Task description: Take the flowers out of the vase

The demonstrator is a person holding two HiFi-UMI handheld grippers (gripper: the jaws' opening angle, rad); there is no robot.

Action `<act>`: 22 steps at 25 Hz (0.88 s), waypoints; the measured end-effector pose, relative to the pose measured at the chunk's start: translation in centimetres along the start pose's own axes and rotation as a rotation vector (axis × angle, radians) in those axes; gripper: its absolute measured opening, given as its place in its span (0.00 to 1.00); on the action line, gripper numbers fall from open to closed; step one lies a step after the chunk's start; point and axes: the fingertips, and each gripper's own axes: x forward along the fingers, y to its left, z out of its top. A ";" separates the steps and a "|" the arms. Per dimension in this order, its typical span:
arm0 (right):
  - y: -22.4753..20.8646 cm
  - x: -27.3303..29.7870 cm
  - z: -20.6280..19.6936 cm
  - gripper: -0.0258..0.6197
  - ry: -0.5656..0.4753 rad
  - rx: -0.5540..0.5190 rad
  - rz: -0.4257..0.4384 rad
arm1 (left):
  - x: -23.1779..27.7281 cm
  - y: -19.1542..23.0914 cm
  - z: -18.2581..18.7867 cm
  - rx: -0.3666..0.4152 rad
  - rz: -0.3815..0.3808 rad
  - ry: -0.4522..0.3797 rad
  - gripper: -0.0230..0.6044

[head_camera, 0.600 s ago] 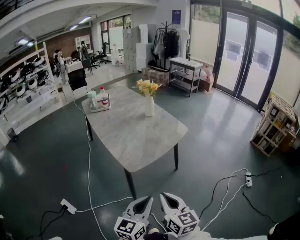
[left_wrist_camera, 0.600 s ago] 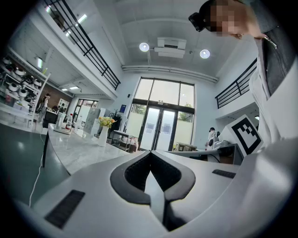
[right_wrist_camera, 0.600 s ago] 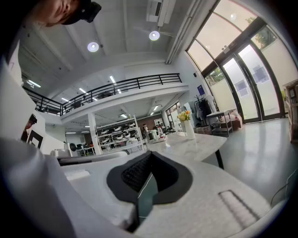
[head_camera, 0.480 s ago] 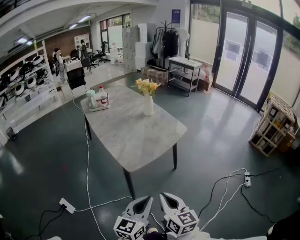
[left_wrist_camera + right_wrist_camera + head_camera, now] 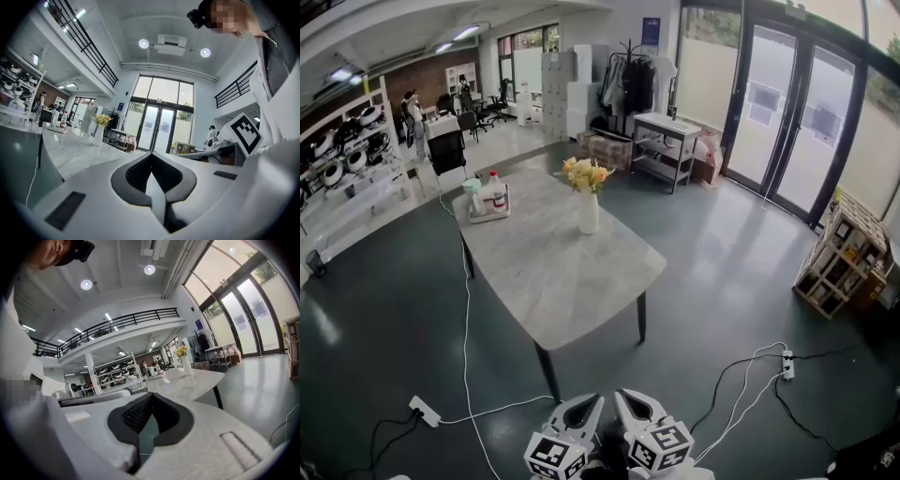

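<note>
Left gripper (image 5: 583, 412) and right gripper (image 5: 637, 409) side by side, roughly level, both jaws together.

One vase (image 5: 588, 216), one bouquet (image 5: 584, 174), one table (image 5: 553, 277)

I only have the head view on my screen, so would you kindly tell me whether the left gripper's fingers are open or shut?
Observer: The left gripper is shut, its fingers together with nothing between them.
Operator: Thank you. And the right one?
Observer: The right gripper is shut and empty as well.
Operator: Does the left one point at the flowers?
Observer: Not quite. In the left gripper view the tall white vase with the yellow flowers stands well left of the fingers' line, far off.
</note>
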 end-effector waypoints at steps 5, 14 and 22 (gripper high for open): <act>-3.6 2.6 1.2 0.04 -0.013 0.016 0.012 | 4.1 2.3 -0.3 -0.011 0.028 0.017 0.04; -11.9 10.1 5.3 0.04 -0.007 0.026 0.023 | 14.7 7.0 1.3 -0.012 0.027 0.036 0.04; -16.9 16.8 7.7 0.04 0.007 0.019 0.070 | 21.8 11.8 3.1 -0.010 0.062 0.018 0.04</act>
